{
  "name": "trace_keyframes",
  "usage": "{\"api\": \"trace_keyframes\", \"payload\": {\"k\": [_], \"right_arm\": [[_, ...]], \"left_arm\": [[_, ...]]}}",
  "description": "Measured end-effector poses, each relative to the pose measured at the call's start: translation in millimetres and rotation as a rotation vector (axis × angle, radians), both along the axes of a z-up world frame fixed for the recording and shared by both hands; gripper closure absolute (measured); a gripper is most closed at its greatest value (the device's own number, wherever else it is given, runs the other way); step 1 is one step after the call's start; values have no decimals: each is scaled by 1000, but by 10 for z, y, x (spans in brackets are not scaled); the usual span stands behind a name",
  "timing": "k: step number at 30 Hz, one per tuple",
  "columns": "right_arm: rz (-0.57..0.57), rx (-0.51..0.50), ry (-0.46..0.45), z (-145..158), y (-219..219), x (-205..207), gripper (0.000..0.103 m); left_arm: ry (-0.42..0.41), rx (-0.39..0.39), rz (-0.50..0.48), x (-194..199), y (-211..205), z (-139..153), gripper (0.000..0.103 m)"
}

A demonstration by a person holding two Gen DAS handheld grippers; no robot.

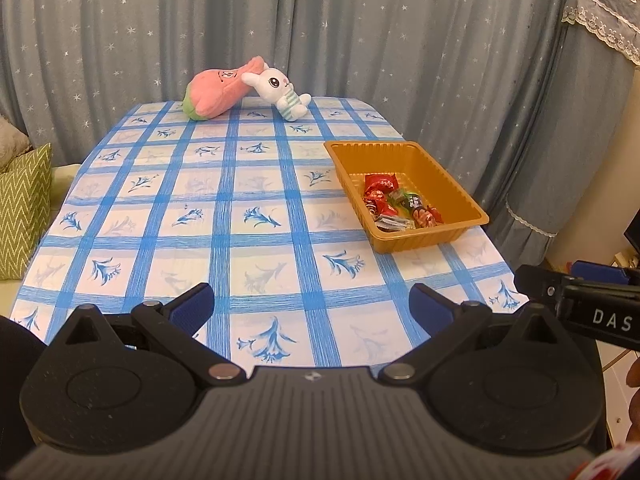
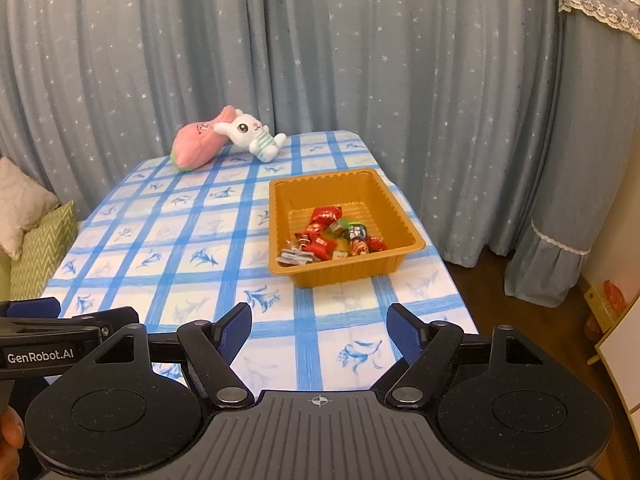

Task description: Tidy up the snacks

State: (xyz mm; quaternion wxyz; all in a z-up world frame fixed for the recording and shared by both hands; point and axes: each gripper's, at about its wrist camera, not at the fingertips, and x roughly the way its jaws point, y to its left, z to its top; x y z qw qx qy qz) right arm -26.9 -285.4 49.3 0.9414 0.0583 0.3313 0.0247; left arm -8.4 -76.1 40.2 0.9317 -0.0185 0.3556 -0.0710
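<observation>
An orange plastic tray (image 1: 436,162) (image 2: 288,200) stands on the right side of the blue-checked tablecloth (image 1: 224,200) (image 2: 180,240). Several wrapped snacks (image 1: 396,202) (image 2: 332,234), mostly red, lie heaped in its near half. My left gripper (image 1: 312,304) hovers over the table's near edge, open, with nothing between its blue pads. My right gripper (image 2: 319,326) is also open and empty, short of the tray. Each gripper shows at the edge of the other's view.
A pink plush (image 1: 218,94) (image 2: 198,146) and a white rabbit plush (image 1: 280,94) (image 2: 254,136) lie at the table's far end against the grey starred curtain (image 1: 360,40). Green cushions (image 1: 22,208) sit left of the table. A covered piece of furniture (image 1: 592,120) stands at the right.
</observation>
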Motion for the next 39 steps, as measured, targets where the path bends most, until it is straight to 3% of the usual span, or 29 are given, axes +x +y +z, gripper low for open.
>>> {"api": "trace_keyframes", "payload": {"k": [39], "right_arm": [[-5,1,-5,28,23,-33,28]], "left_arm": [[-23,-2,-1,-50,7,68,0]]}}
